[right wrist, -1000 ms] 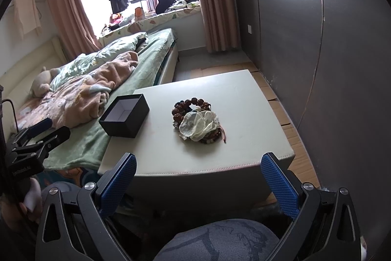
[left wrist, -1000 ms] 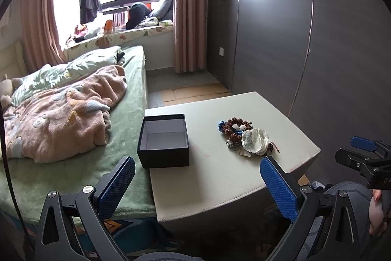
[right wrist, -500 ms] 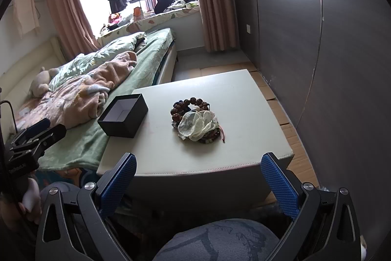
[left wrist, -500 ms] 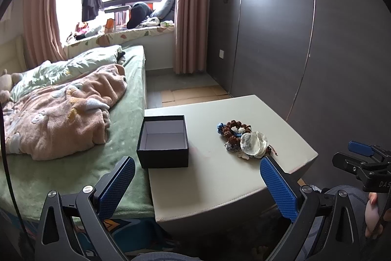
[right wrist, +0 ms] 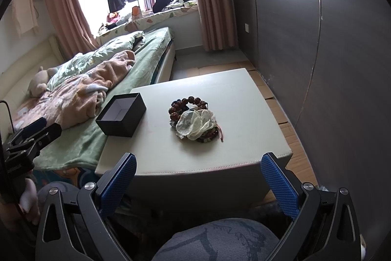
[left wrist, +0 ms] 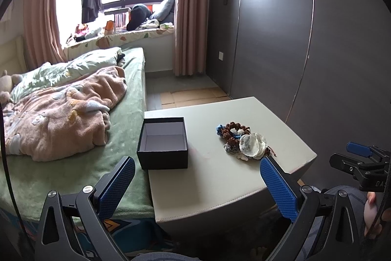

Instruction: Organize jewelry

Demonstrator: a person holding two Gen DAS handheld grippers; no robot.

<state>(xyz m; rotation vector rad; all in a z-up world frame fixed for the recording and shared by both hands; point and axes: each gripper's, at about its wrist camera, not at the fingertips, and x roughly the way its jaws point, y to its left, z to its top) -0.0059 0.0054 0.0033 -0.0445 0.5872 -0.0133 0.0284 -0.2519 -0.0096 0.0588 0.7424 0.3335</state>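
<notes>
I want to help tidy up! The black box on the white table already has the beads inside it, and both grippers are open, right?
Not quite. The black box is empty; the left wrist view shows its bare inside. The beads lie in a pile on the white table, beside the box. The rest is right: the left gripper and the right gripper are both open.

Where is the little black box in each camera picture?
Left wrist view: the open black square cardboard box sits centre-left, at the pale table's left edge by the bed.
Right wrist view: the box is left of centre, at the same table edge.
Shared landmark: the pile of brown bead jewelry, right of the box.
</notes>
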